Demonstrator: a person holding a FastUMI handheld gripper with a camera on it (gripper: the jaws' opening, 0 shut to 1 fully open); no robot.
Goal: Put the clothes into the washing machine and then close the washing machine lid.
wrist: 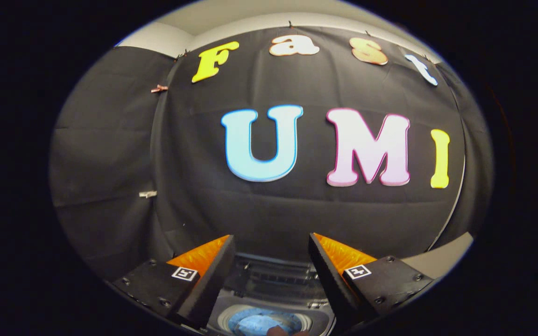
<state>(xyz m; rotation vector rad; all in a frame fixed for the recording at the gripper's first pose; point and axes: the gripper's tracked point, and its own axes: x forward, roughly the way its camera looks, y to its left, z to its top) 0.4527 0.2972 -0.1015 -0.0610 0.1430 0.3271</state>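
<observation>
My gripper (271, 242) is open, its two fingers wide apart with nothing between them, held high and facing the booth's black cloth wall. Below and between the fingers I see the top of the washing machine (273, 284), its lid raised toward the back. Its round drum opening (262, 322) shows a blue cloth lying inside. A small brownish shape at the drum's near rim is too cut off to identify.
The black cloth wall stands close behind the machine. A pale table or counter surface (442, 261) runs off beyond the right finger. Two small clips (159, 88) hold the cloth at the left seam.
</observation>
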